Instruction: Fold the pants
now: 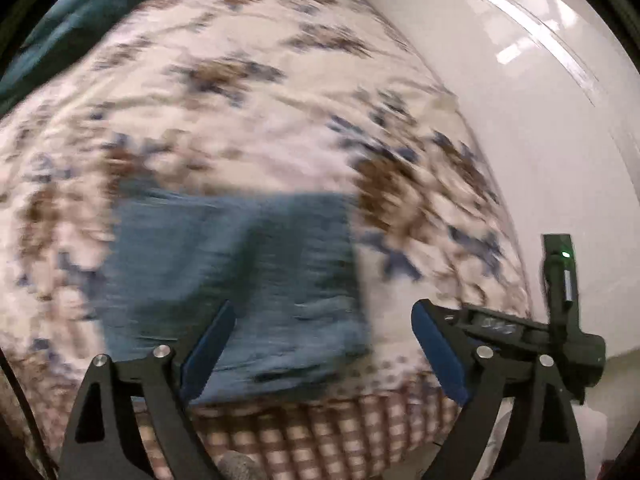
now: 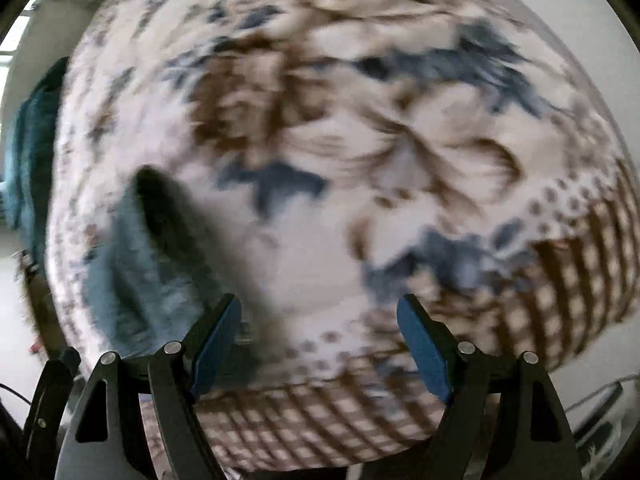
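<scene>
Pants (image 1: 236,280): blue, folded into a compact stack on the floral bedspread (image 1: 240,92), near its checked border.
Left gripper (image 1: 324,344): jaws spread, nothing between them.
Right gripper (image 2: 320,344): jaws spread, empty.
Handling: soft, light, limp fabric.
Hold: pinch both outer corners of 1 folded edge.

Pants on the bed, near its front edge

The folded pants (image 1: 236,276) lie on the bedspread (image 1: 248,92), floor (image 1: 532,120) to the bed's right; the left gripper (image 1: 324,344) hangs above them, the right gripper (image 2: 320,340) to their right.
</scene>
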